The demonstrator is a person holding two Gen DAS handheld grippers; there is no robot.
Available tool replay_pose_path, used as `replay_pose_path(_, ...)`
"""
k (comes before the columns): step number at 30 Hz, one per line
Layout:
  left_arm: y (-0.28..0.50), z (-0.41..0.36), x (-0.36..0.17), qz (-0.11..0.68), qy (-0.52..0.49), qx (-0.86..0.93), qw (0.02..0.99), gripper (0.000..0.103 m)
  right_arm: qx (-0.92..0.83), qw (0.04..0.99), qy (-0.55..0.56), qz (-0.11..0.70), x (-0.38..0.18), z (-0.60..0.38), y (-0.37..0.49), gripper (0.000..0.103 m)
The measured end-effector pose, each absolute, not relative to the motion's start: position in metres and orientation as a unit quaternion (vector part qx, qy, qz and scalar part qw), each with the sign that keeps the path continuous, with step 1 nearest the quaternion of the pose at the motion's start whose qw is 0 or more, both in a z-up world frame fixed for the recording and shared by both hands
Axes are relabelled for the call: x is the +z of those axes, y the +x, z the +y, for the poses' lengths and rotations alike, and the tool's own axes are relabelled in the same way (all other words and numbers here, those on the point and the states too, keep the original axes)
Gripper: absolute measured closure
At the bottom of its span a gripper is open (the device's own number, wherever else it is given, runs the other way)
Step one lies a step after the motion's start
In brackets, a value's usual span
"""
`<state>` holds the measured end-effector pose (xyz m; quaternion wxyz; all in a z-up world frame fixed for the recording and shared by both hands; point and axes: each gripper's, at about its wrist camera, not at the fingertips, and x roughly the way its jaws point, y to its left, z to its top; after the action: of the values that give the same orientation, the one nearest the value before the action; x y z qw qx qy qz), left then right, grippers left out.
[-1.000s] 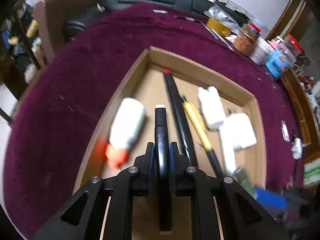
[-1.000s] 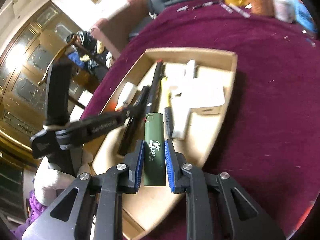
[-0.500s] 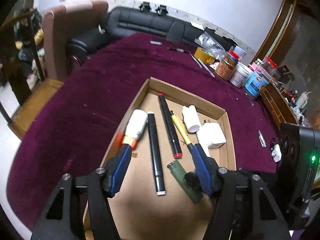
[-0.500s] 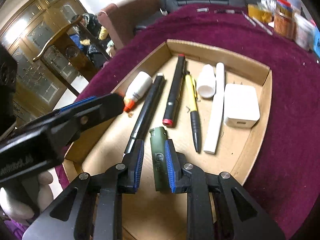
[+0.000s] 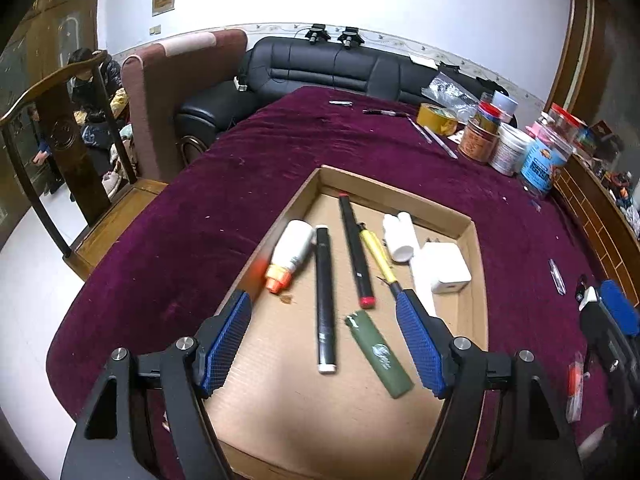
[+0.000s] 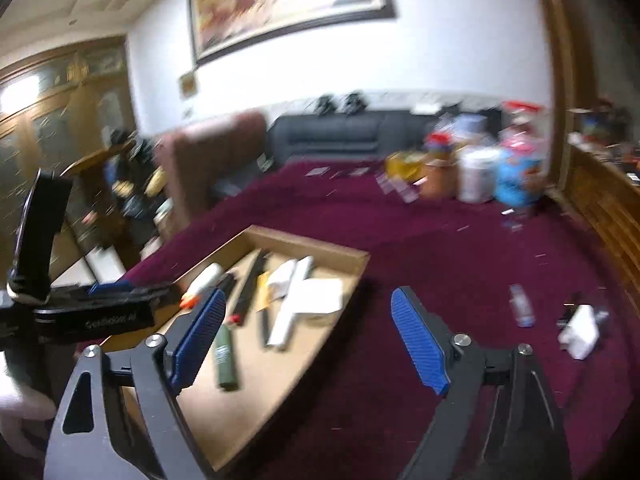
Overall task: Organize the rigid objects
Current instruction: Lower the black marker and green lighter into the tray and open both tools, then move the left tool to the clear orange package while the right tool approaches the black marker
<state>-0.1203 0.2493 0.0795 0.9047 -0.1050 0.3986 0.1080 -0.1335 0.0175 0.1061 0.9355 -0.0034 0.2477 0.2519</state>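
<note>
A: How far along does it look?

B: Well along, I'd judge. The cardboard tray (image 5: 478,264) at the centre of the left view holds a row of things lying side by side: a white charger block (image 5: 444,268), a white glue bottle (image 5: 291,250) with an orange cap, two black markers (image 5: 325,300) (the second, red-tipped, (image 5: 355,248) just right of the first), a yellow pen (image 5: 378,254), a short white tube (image 5: 400,234), and a green lighter (image 5: 379,354) nearest the bottom of the frame.

A: And the tools?

B: The left gripper (image 5: 324,344) hangs over the near end of the tray with its blue pads wide apart and nothing between them. The right gripper (image 6: 306,344) is the same: jaws spread, empty, at the bottom of its own blurred view.

A: What's left, then?

B: Probably the small strays on the purple tablecloth (image 5: 192,216). At the right edge of the right view lies a small white block (image 6: 580,330), with a little clear item (image 6: 520,306) near it (too smeared to name).

A: Anything in the way?

B: Jars and tubs (image 5: 508,144) crowd the upper right of the left view, well apart from the tray. The lighter lies slanted, its tip near the red-tipped marker's end, so another piece set down there could knock it.
</note>
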Motion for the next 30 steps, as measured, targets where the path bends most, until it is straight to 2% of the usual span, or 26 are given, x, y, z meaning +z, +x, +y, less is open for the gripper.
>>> replay_pose_path(6,-0.129,0.215,0.091,0.397,-0.07,0.096,0.91,0.033,0.21,0.939,0.03,0.269,0.101,-0.028,-0.126,0.017)
replay_pose_path(15,-0.134,0.168,0.104,0.392,-0.027,0.071,0.917,0.033,0.112,0.963,0.041,0.241,0.091,-0.12,-0.137,0.017)
replay_pose_path(24,-0.136,0.128,0.105,0.396,0.013,0.048,0.917,0.033,0.094,0.941,0.076,0.317,0.06,-0.181,-0.138,0.017)
replay_pose_path(30,-0.137,0.116,0.105,0.4,0.024,0.042,0.915,0.033,0.088,0.931,0.105,0.338,0.051,-0.2,-0.139,0.018)
